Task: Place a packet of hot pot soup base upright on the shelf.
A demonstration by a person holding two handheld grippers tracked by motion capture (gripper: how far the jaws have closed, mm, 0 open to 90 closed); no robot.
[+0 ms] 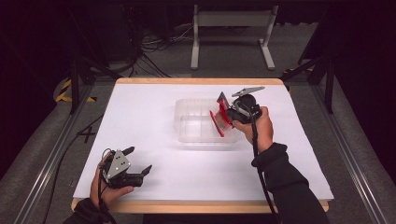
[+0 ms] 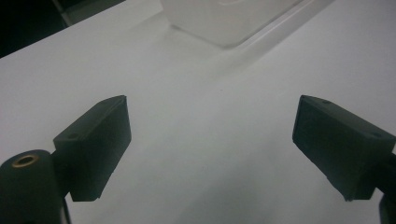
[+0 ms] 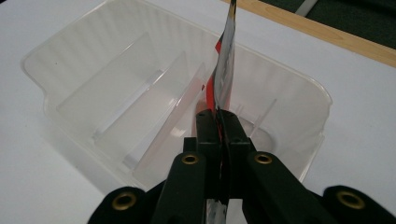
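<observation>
The red packet [image 1: 219, 117] hung on edge over the clear bin [image 1: 189, 135], its lower end inside between the bin's dividers [image 3: 154, 100], pinched flat by the right gripper [image 3: 217, 122] near the bin's right wall. The bin sat mid-table [image 1: 140, 112]. Well apart, at the near left corner, the left gripper [image 1: 138, 161] rested with jaws spread and nothing between them.

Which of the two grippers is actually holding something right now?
The right gripper, shut on the red packet above the clear bin; the left gripper stands open.
</observation>
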